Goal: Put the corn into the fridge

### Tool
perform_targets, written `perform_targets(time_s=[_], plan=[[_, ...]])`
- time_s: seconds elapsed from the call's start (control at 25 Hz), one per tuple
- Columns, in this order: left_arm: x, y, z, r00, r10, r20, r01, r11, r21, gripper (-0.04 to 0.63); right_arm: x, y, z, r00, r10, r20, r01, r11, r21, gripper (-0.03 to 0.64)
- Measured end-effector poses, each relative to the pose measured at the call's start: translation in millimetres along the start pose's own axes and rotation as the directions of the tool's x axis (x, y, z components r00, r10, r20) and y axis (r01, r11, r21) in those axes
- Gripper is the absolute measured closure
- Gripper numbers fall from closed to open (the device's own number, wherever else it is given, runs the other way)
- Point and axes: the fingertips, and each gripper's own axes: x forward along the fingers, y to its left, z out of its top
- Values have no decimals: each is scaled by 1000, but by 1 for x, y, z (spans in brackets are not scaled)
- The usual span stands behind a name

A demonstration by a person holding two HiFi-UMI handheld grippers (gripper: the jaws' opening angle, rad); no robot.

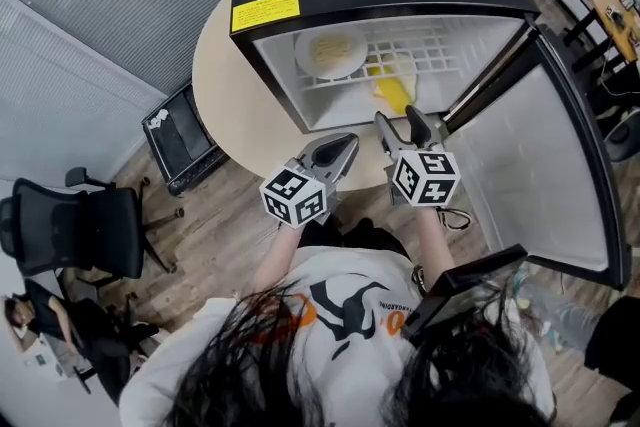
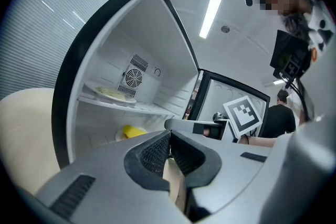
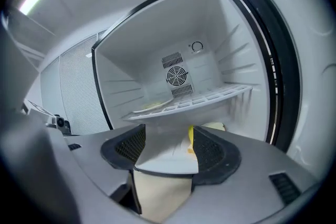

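Note:
The yellow corn (image 1: pixel 392 95) lies on the floor of the open mini fridge (image 1: pixel 275 70), under the wire shelf (image 1: pixel 430 50). It also shows in the left gripper view as the corn (image 2: pixel 134 131), and in the right gripper view the corn (image 3: pixel 190 138) is partly hidden by a jaw pad. My right gripper (image 1: pixel 398 125) is just in front of the fridge opening, open, with nothing between its jaws (image 3: pixel 167 147). My left gripper (image 1: pixel 347 142) hovers beside it at the left, shut and empty (image 2: pixel 169 139).
A plate of pale food (image 1: pixel 330 53) rests on the wire shelf. The fridge door (image 1: pixel 545 165) stands swung open to the right. The fridge stands on a round beige table (image 1: pixel 225 85). A black office chair (image 1: pixel 80 225) and a dark box (image 1: pixel 180 140) are on the floor at left.

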Motion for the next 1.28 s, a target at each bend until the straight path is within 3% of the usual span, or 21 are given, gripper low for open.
perform_targets(time_s=[0.44, 0.8, 1.28], plan=[[-20, -23, -22, 999, 22, -28, -23, 999, -22, 586, -39, 21, -32, 999, 25, -37, -24, 999, 27, 327], [-41, -36, -15, 996, -80, -29, 80, 997, 3, 586, -60, 54, -44, 1000, -24, -8, 25, 998, 57, 362], [-160, -39, -24, 983, -182, -11, 182, 983, 35, 586, -94, 162, -75, 994, -84, 67, 76, 990, 117, 399]])
